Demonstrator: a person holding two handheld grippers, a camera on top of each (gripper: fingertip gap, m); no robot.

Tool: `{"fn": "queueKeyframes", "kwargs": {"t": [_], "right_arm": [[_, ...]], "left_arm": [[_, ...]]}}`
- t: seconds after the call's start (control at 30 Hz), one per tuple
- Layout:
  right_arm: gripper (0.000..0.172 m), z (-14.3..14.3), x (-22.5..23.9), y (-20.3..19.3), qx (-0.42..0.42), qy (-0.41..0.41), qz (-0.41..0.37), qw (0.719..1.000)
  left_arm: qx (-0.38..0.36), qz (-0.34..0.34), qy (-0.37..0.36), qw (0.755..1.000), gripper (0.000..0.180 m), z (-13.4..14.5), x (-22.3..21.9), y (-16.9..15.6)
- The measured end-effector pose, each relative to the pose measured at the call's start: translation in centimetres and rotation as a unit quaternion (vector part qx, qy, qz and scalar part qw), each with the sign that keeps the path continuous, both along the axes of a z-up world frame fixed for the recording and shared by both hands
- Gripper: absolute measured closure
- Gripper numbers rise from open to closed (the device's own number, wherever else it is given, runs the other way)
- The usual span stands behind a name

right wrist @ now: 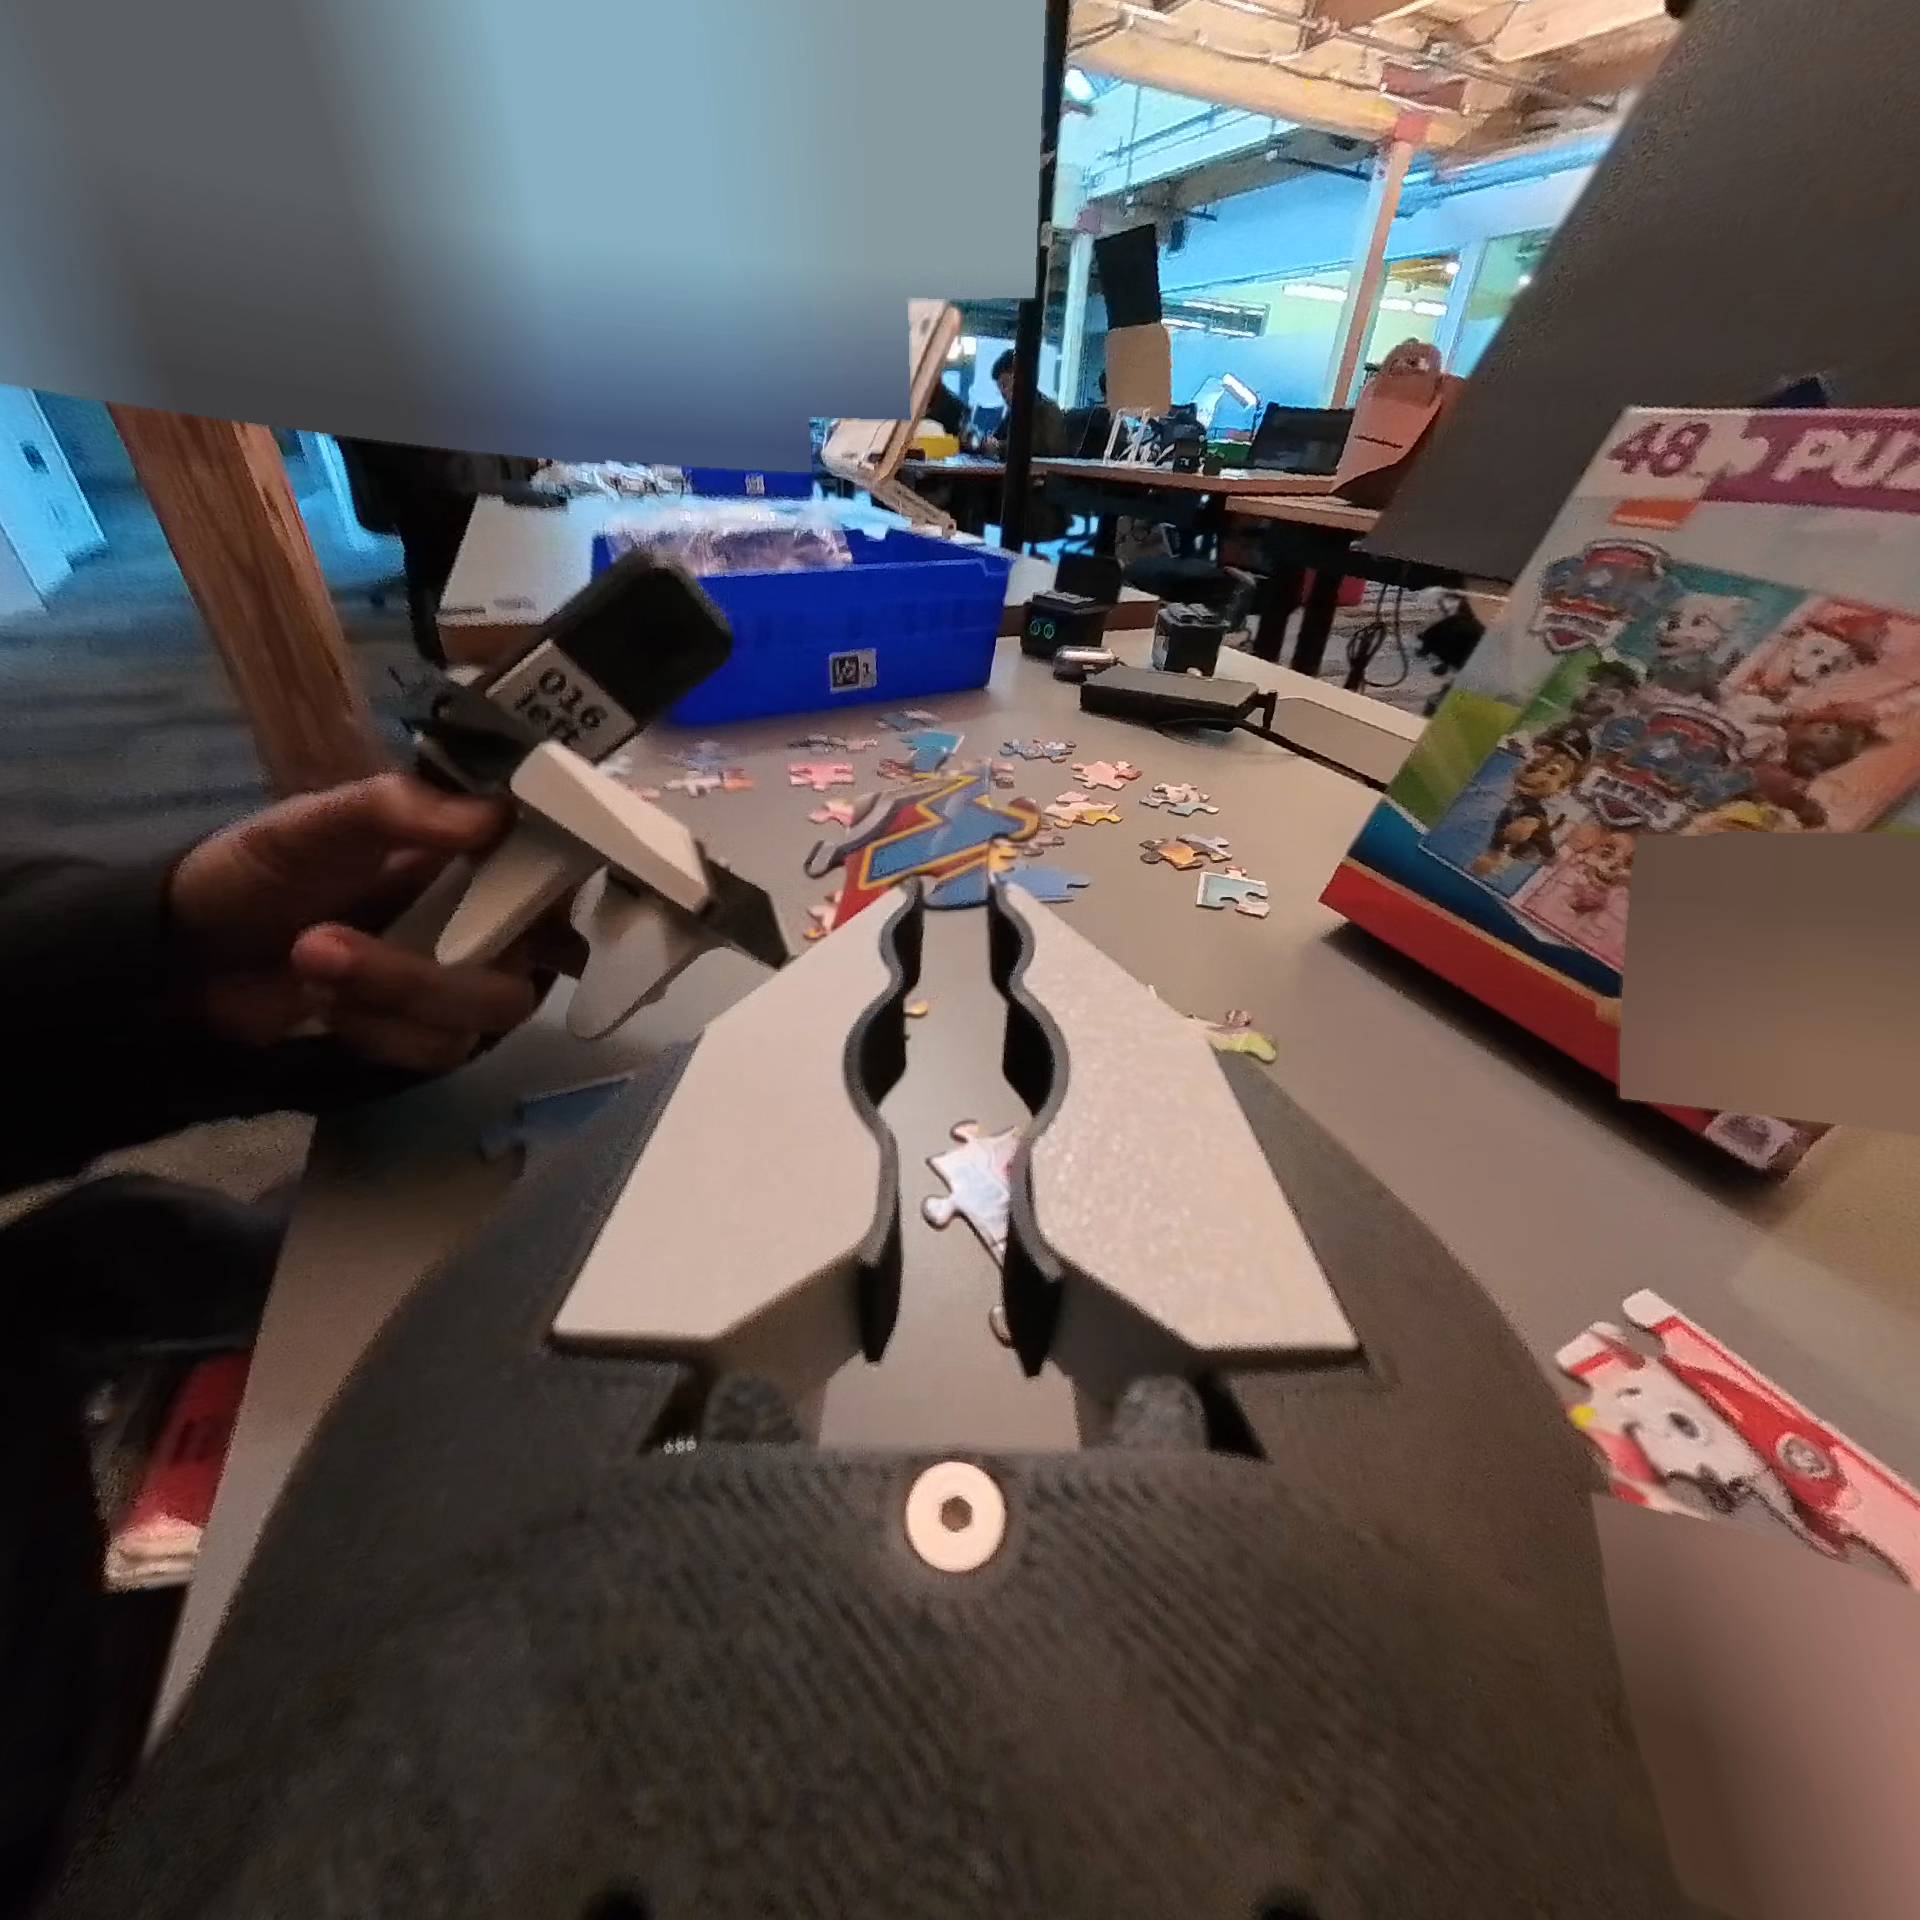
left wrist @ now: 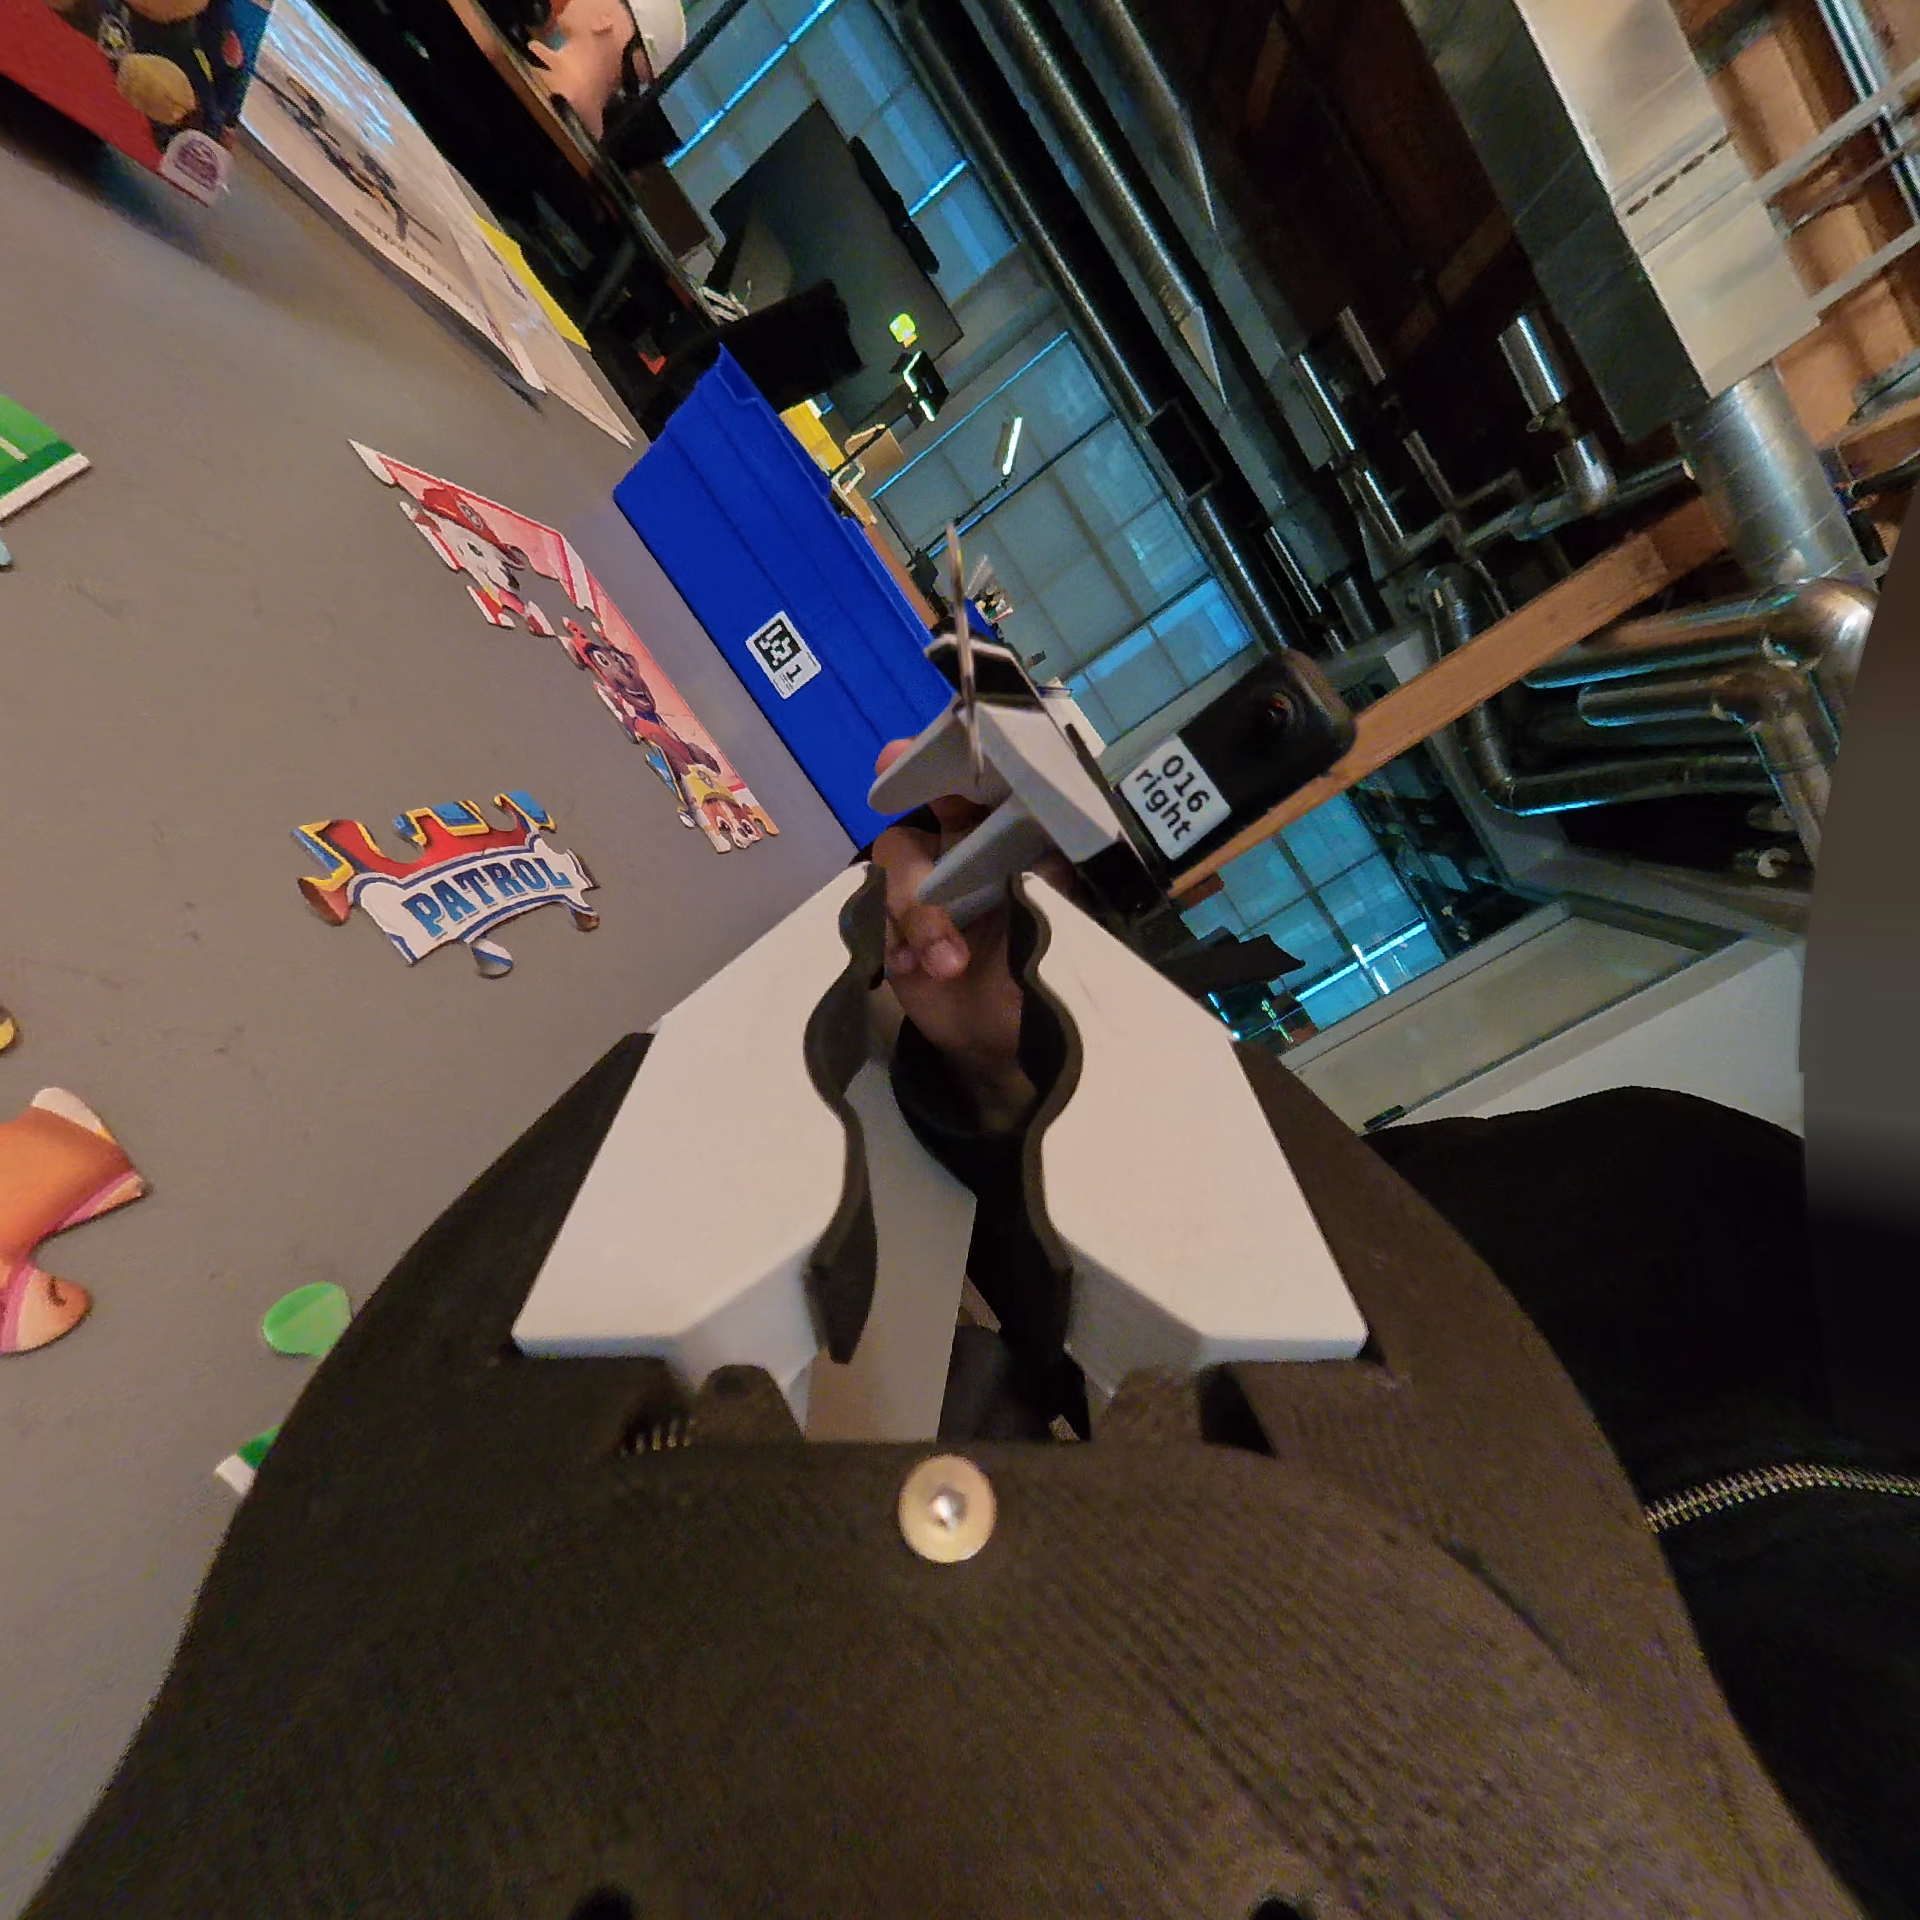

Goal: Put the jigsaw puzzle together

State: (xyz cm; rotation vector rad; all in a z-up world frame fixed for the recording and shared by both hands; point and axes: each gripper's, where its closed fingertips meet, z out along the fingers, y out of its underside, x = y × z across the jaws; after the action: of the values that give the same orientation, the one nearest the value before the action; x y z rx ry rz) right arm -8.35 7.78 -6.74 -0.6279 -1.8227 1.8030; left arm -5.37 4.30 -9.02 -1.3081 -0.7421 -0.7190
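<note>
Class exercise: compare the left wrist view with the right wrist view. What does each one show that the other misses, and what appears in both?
Only the left wrist view: ceiling ducts and pipes, the logo puzzle section, and the right gripper seen from outside, a thin flat piece edge-on at its tip.

Only the right wrist view: the puzzle box, scattered loose pieces, a black power brick, and the left gripper held in a hand.

Both: the grey table, the blue bin, and the red-and-white assembled section.
</note>
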Motion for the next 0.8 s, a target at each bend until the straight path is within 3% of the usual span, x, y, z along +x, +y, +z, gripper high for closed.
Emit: {"fn": "queueKeyframes", "kwargs": {"t": [0.17, 0.8], "right_arm": [[0.161, 0.5, 0.1, 0.7, -0.047, -0.029, 0.024, 0.998], [0.161, -0.2, 0.8, -0.5, -0.01, -0.02, 0.046, 0.999]], "left_arm": [[0.0, 0.003, 0.004, 1.0, 0.162, 0.1, -0.1, -0.2], [0.008, -0.009, 0.01, 1.0, 0.168, 0.3, 0.4, 0.0]]}}
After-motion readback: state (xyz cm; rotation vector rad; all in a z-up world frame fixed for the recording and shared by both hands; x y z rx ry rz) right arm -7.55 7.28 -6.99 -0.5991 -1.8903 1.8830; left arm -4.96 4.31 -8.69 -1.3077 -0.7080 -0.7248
